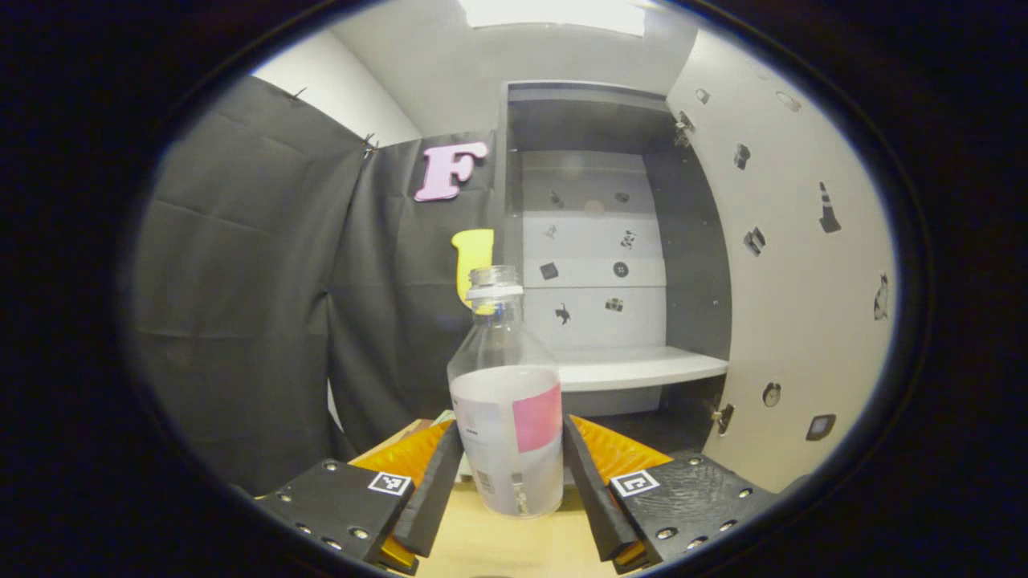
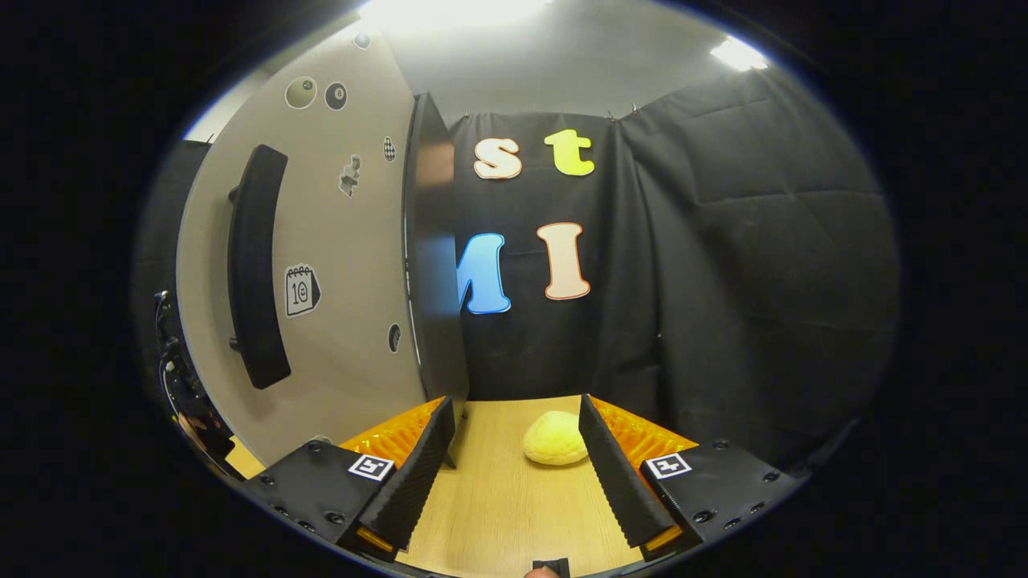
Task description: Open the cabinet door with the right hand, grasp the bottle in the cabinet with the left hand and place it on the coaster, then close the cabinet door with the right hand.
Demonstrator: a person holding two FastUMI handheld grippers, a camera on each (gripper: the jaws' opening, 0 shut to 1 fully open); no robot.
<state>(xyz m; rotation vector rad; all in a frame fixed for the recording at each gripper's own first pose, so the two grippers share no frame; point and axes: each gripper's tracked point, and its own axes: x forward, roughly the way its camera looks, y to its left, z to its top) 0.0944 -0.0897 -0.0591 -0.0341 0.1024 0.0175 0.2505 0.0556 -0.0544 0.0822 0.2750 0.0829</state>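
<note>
Bottle (image 1: 506, 401) sitting upright dead centre between the left gripper (image 1: 512, 474) fingers, long axis vertical, base down on or just above the wooden table (image 1: 498, 546), out in front of the open cabinet (image 1: 594, 241). Fingers (image 1: 438, 482) flank the label on both sides and look pressed to it, so probably clamped on the bottle, though hard to swear both pads actually touch from this angle. No coaster spotted under the bottle, maybe hidden by it.

Cabinet door (image 2: 321, 265) swung wide open, edge-on just left of the right gripper (image 2: 514, 466), with its black handle (image 2: 257, 265) further left. Right gripper spread open and empty, level, aimed past the door edge over the table, a yellow lumpy thing (image 2: 554, 437) lying between its fingers further off. Right hand clearly the closer one for shutting that door.
</note>
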